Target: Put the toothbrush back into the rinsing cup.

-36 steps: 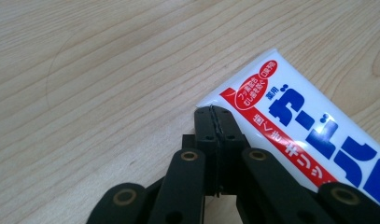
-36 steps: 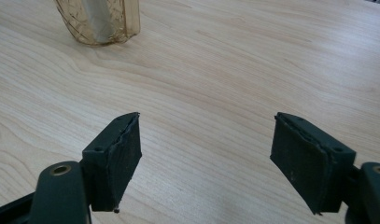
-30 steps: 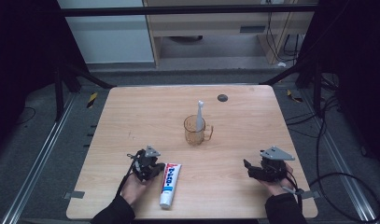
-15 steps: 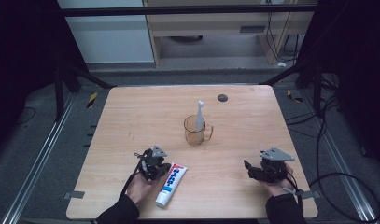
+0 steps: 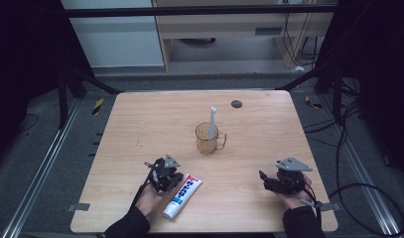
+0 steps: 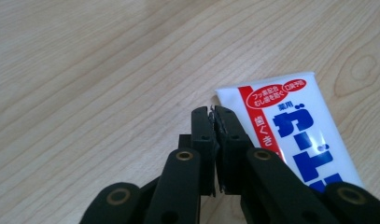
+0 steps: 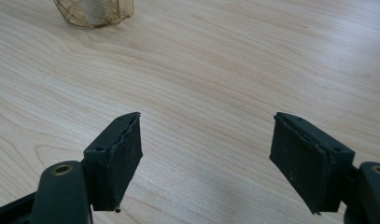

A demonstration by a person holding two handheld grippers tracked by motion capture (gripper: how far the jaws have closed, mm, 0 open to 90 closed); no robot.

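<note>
Toothpaste tube (image 5: 182,195) turned, left tool (image 5: 175,177) just parting

Left gripper (image 5: 166,173) low, jaws just cracking open from a near-closed pinch, nothing between them. Right gripper (image 5: 269,181) rests well apart from it, jaws spread wide.

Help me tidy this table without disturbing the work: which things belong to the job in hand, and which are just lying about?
In use:
- toothpaste tube, right beside the shut left gripper
- amber mug with the toothbrush upright in it, probably

Lying about:
- small dark disc near the table's far edge
</note>
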